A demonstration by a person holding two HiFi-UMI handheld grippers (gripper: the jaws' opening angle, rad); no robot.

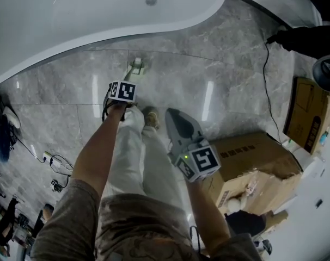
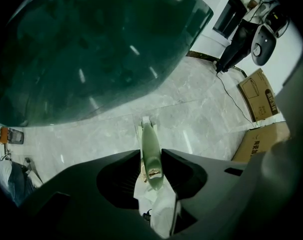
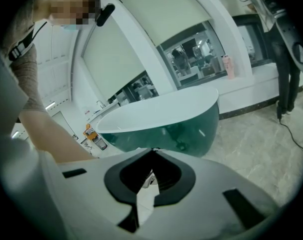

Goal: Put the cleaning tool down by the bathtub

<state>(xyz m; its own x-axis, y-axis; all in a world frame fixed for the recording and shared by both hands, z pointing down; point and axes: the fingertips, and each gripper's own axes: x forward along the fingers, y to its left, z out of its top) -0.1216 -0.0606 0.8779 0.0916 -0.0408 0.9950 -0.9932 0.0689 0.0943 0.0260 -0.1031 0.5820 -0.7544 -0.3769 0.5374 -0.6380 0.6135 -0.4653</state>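
The cleaning tool (image 1: 136,65) is a pale green brush with a long handle; its head rests on the grey marble floor just in front of the bathtub (image 1: 99,20). My left gripper (image 1: 124,95) points straight down over it. In the left gripper view the tool's handle (image 2: 150,149) stands between the jaws of the left gripper (image 2: 151,156), which are open beside it, with the dark green bathtub wall (image 2: 91,49) beyond. My right gripper (image 1: 172,114) hangs to the right, shut and empty. In its own view the right gripper (image 3: 152,151) faces the bathtub (image 3: 166,119).
Cardboard boxes (image 1: 252,162) lie on the floor at the right, with a flat one (image 1: 306,110) behind. A black cable (image 1: 267,91) runs from a black appliance (image 1: 309,37) at the top right. Cables and a power strip (image 1: 50,162) lie at the left. The person's white-trousered legs stand between the grippers.
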